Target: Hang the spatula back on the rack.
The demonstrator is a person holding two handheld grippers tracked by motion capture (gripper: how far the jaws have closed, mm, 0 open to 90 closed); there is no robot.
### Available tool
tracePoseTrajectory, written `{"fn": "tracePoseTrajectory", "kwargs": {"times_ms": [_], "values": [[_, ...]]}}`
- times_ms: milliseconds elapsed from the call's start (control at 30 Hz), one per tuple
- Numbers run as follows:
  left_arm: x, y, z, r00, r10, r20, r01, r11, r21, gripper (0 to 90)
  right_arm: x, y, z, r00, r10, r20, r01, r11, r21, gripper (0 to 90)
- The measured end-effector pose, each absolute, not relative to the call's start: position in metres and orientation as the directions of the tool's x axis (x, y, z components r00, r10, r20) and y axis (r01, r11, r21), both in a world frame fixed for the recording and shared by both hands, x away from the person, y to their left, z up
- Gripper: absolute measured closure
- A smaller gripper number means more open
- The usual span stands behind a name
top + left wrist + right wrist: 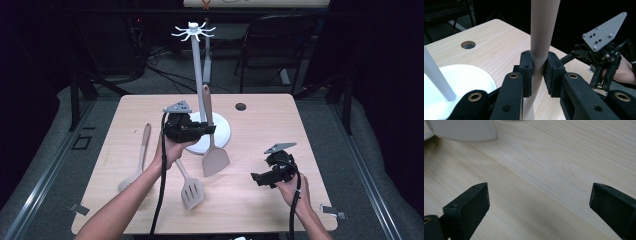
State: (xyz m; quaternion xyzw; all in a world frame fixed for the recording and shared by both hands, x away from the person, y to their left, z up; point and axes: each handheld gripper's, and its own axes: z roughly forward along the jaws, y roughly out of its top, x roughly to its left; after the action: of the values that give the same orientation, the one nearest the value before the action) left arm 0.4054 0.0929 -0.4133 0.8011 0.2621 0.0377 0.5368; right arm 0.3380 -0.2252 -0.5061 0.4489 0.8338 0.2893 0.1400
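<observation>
Your left gripper point(209, 129) is clamped on the handle of the solid turner point(212, 131), and the left gripper view shows it plainly: both black jaw pads press against the pale, rounded handle point(539, 57) from either side, with the handle running up out of the top of the picture and down between the jaws. You hold the turner nearly upright, its wooden-toned handle end up beside the pole of the white utensil stand point(198, 75) and its broad flat blade hanging low in front of the stand's round base point(222, 131), over the table point(280, 120). In the left gripper view the stand's base point(469, 80) and thin pole sit just to the left of your jaws. Your right gripper point(259, 179) hovers near the table's right front part, well apart from the turner, and its jaws stand wide apart with nothing between them; the right gripper view looks down on bare wood grain between the two black pads, with the edge of the turner's blade point(464, 130) at the upper left. Two more utensils lie flat on the table to the left: a slotted turner point(191, 189) just below your left hand, and a spoon point(136, 165) with a wooden handle farther left.
</observation>
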Motion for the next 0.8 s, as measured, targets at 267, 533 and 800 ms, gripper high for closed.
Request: {"fn": "tracePoseTrajectory", "kwargs": {"times_ms": [267,533,800], "values": [[0.412,0.093,-0.407,0.869,0.454,-0.198,0.362,-0.308,0.880,77.6,0.338,-0.224,-0.506,-0.562,0.827,0.022,0.665,0.435,0.607,2.3],[0.420,0.096,-0.399,0.870,0.456,-0.185,0.351,-0.312,0.883,77.6,0.338,-0.225,-0.506,-0.562,0.827,0.020,0.664,0.437,0.607,2.3],[0.427,0.097,-0.396,0.871,0.460,-0.172,0.344,-0.322,0.882,77.5,0.338,-0.224,-0.506,-0.561,0.828,0.017,0.664,0.438,0.606,2.4]]}}
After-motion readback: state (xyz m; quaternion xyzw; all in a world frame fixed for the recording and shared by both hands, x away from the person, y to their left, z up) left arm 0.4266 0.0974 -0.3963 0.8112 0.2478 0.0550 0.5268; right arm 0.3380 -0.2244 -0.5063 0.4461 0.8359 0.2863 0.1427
